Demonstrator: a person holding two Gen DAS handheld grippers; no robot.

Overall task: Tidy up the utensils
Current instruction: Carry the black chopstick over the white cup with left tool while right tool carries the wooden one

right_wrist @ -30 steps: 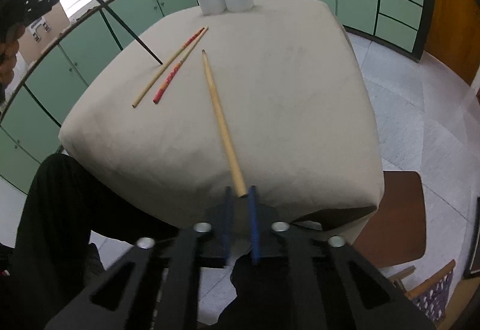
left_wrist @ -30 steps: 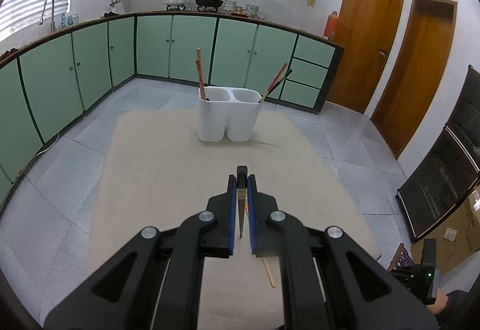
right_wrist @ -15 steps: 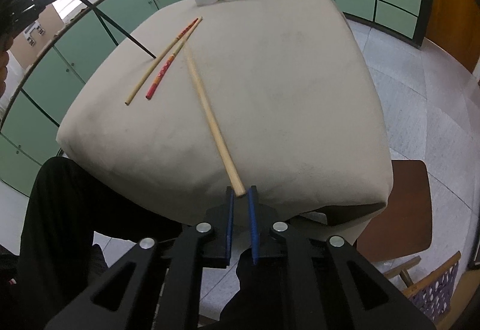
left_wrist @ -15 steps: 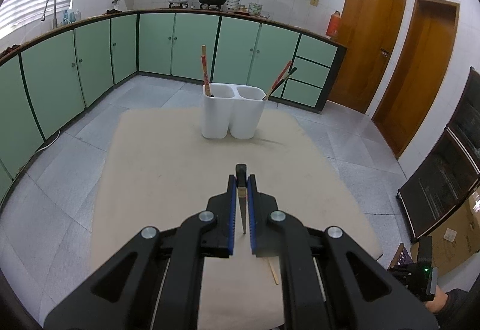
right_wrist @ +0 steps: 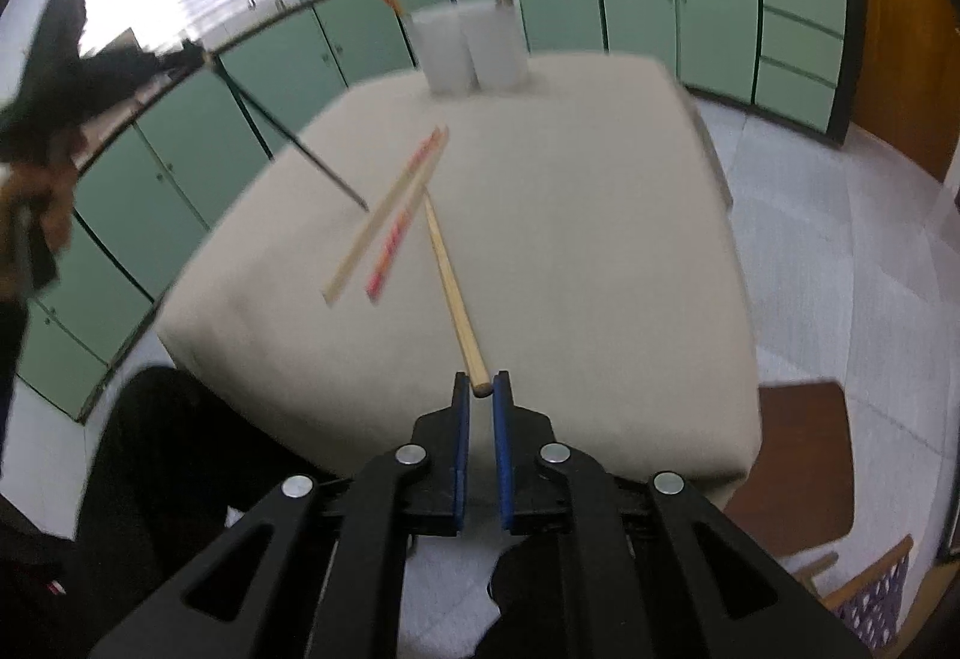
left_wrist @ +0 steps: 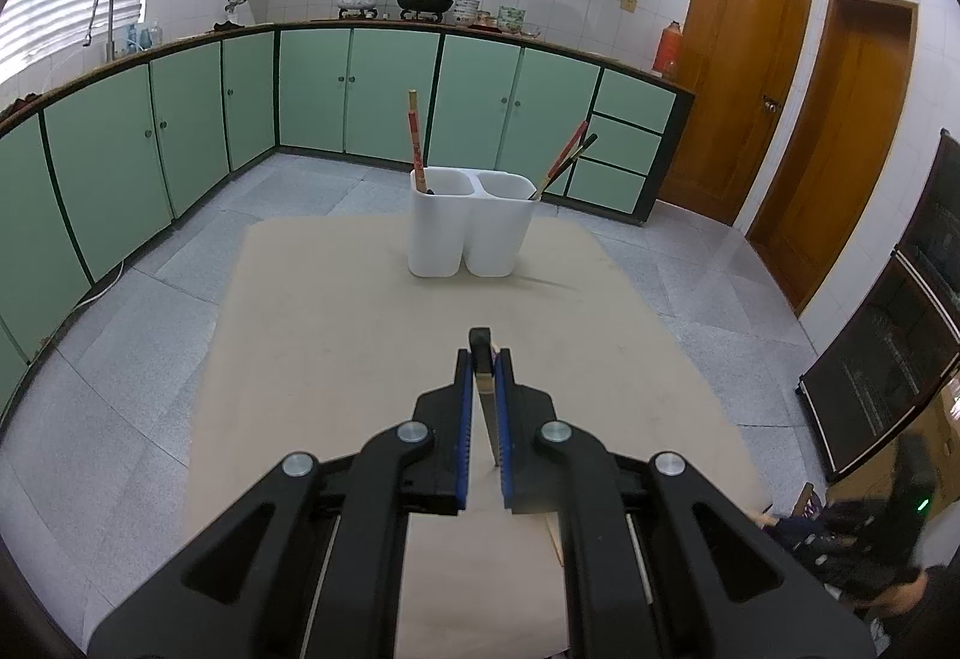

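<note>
The left gripper [left_wrist: 483, 377] clamps a dark chopstick [left_wrist: 487, 407] while the right gripper [right_wrist: 477, 401] clamps a wooden chopstick [right_wrist: 453, 293] above the table [right_wrist: 600, 239].

Between the left tool [left_wrist: 483, 359] and the white two-cup holder [left_wrist: 468, 233] the bench [left_wrist: 336, 335] lies bare, an open lane. On the right tool's [right_wrist: 478, 395] side, a tan chopstick [right_wrist: 384, 224] and a red chopstick [right_wrist: 402, 221] lie across the middle, touching the long one [right_wrist: 453, 293] it grips. The black chopstick [right_wrist: 288, 131] slants down just beside them.
</note>
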